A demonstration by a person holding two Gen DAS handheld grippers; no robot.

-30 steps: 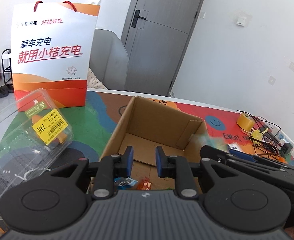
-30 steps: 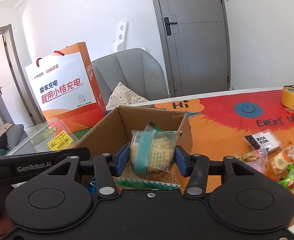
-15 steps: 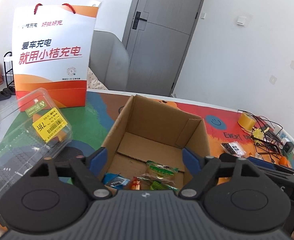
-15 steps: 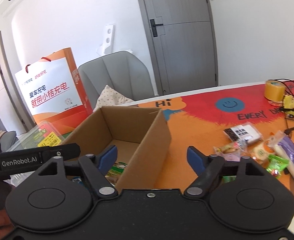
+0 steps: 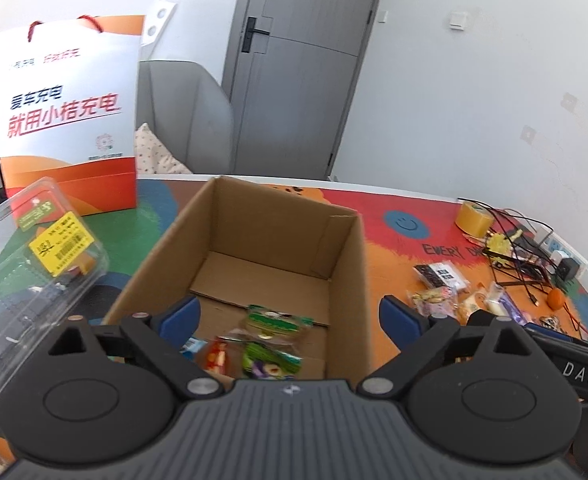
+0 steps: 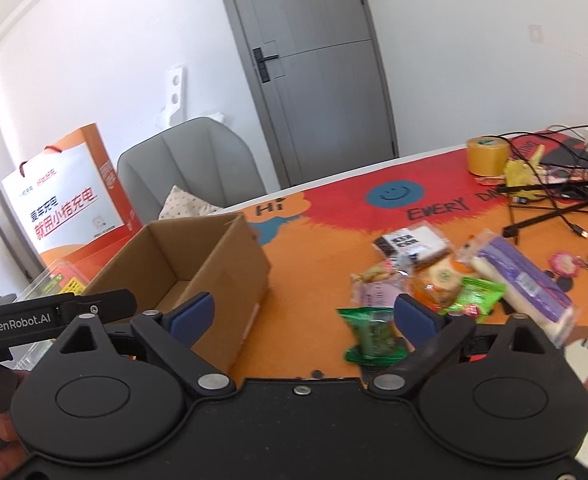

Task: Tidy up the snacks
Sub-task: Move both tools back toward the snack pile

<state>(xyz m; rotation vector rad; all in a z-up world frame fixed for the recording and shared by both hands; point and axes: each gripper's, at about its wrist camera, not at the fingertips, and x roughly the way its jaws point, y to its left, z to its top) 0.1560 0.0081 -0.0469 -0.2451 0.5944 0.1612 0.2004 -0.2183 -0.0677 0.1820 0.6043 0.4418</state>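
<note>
An open cardboard box stands on the colourful table mat and also shows in the right wrist view. Several snack packets lie on its floor at the near end. My left gripper is open and empty above the box's near edge. My right gripper is open and empty, to the right of the box. A green snack packet lies just ahead of its right finger. More loose snacks lie in a pile on the mat further right, among them a long purple packet.
An orange and white paper bag stands behind the box on the left. A clear plastic clamshell lies left of the box. A yellow tape roll, tangled cables and keys lie at the far right. A grey chair stands behind the table.
My right gripper opened and let go of the packaged snack over the box, then swung right toward the loose snacks. My left gripper opened, and more snacks now lie in the box.
</note>
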